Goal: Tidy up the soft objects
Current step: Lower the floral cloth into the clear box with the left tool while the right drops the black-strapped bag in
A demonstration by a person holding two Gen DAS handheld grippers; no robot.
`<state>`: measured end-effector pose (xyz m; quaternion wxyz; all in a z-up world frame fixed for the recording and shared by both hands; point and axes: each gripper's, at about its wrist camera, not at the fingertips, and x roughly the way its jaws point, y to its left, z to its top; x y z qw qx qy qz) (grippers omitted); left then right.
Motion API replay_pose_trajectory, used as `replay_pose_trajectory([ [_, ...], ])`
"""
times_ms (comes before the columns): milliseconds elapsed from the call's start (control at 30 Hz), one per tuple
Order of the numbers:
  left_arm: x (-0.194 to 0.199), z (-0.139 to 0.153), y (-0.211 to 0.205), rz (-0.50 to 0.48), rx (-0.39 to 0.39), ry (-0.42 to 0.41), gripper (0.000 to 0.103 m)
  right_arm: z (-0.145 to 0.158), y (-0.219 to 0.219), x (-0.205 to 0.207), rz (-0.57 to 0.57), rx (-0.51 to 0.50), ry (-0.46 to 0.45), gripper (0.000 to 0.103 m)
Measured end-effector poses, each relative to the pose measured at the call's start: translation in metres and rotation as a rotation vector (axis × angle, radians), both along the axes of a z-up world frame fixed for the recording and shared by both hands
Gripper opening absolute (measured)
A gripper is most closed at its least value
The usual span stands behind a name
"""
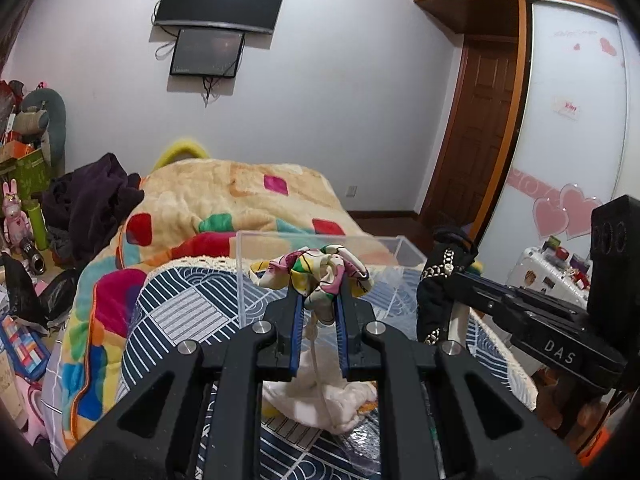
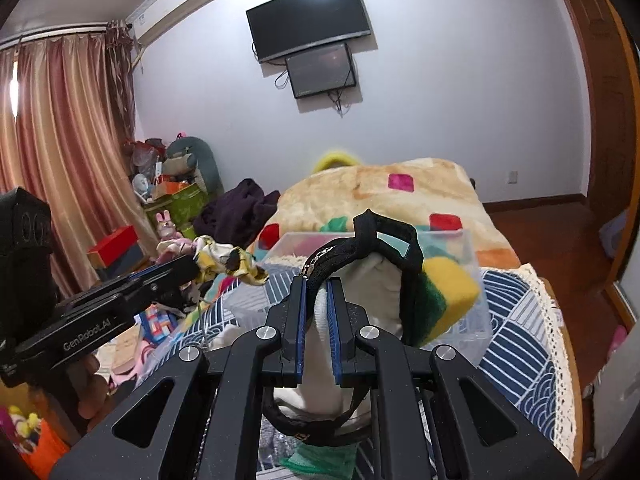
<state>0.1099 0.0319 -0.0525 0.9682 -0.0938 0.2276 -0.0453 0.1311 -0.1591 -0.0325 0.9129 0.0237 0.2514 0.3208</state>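
My left gripper [image 1: 319,294] is shut on a floral scrunchie [image 1: 320,270], held above the bed in front of a clear plastic box [image 1: 320,240]. My right gripper [image 2: 317,286] is shut on a black studded strap [image 2: 360,248] of a black-and-white cloth item [image 2: 320,392] that hangs down; a yellow-green sponge [image 2: 444,300] sits against the strap. The right gripper also shows in the left wrist view [image 1: 440,276], holding the black item [image 1: 436,300] beside the box. The left gripper shows in the right wrist view [image 2: 192,270] with the scrunchie [image 2: 228,262].
The bed has a blue patterned cover [image 1: 180,308] and a colourful plush blanket [image 1: 224,196]. A white cloth [image 1: 320,400] lies below my left gripper. Dark clothes [image 1: 92,196] and clutter stand at the left. A wardrobe [image 1: 572,120] is at the right.
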Motion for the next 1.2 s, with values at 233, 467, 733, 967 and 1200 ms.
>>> replay_pose_trajectory([
  [233, 0.032, -0.021, 0.0, -0.02, -0.02, 0.089, 0.014, -0.004, 0.012, 0.021, 0.014, -0.008, 0.031, 0.009],
  [467, 0.055, -0.026, 0.002, -0.023, -0.018, 0.131, 0.014, 0.001, 0.021, 0.044, 0.013, -0.034, 0.039, 0.009],
  [733, 0.081, -0.03, 0.006, -0.02, -0.02, 0.184, 0.014, 0.006, 0.027, 0.073, -0.027, -0.079, 0.062, 0.009],
  [967, 0.088, -0.034, 0.003, -0.027, 0.001, 0.216, 0.014, 0.011, 0.026, 0.091, -0.049, -0.052, 0.092, 0.009],
  [1200, 0.089, -0.04, 0.004, -0.019, -0.006, 0.237, 0.017, -0.009, 0.049, 0.093, 0.039, -0.156, 0.144, 0.009],
])
